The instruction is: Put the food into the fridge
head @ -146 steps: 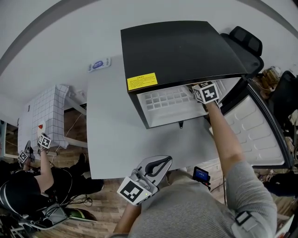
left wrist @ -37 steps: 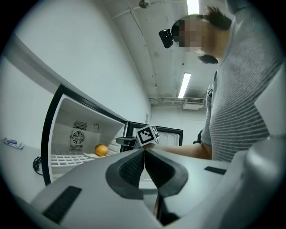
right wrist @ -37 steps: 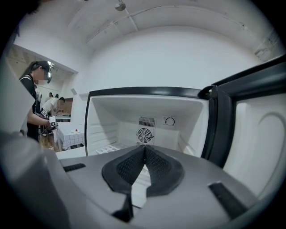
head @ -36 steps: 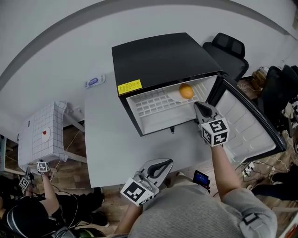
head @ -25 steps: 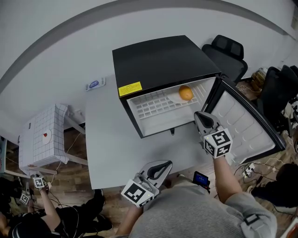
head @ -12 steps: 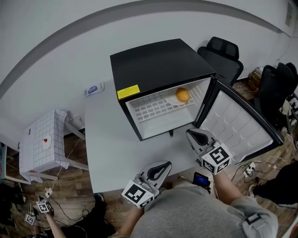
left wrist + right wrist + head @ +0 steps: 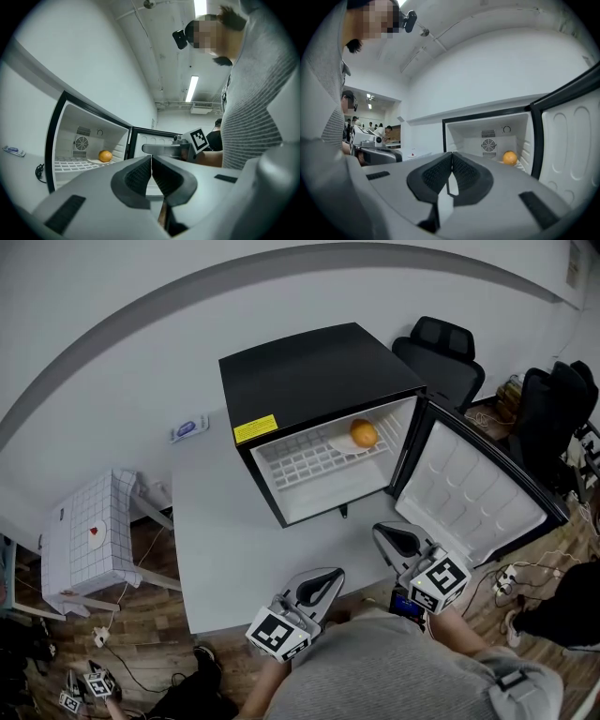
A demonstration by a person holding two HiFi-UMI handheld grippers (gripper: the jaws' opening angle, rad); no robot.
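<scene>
Both grippers closed, nothing in either. Left gripper (image 7: 151,158): jaws pressed flat together and empty. It is held level over the table's near edge and aimed at the fridge. Right gripper (image 7: 452,157): same, jaws together and empty, level. It sits at the table's near right corner, just in front of the open door, aimed into the fridge. Both arms are pulled in close to the torso, grey sleeves, with the marker cubes facing up at the head camera.

Table (image 7: 220,521): grey, with the fridge on its far right part.
Fridge (image 7: 319,371): black. Door (image 7: 473,498) is swung wide to the right, white liner showing.
Chair (image 7: 441,343): black, behind the fridge on the right.
Orange (image 7: 364,433): inside the fridge, on a white plate (image 7: 340,442) at the shelf's far right corner. It is well apart from both grippers.
Yellow label (image 7: 255,428): on the fridge's top front edge, left end. Print too small to read.
Small blue-and-white item (image 7: 189,427): at the table's far left edge, writing unreadable.
</scene>
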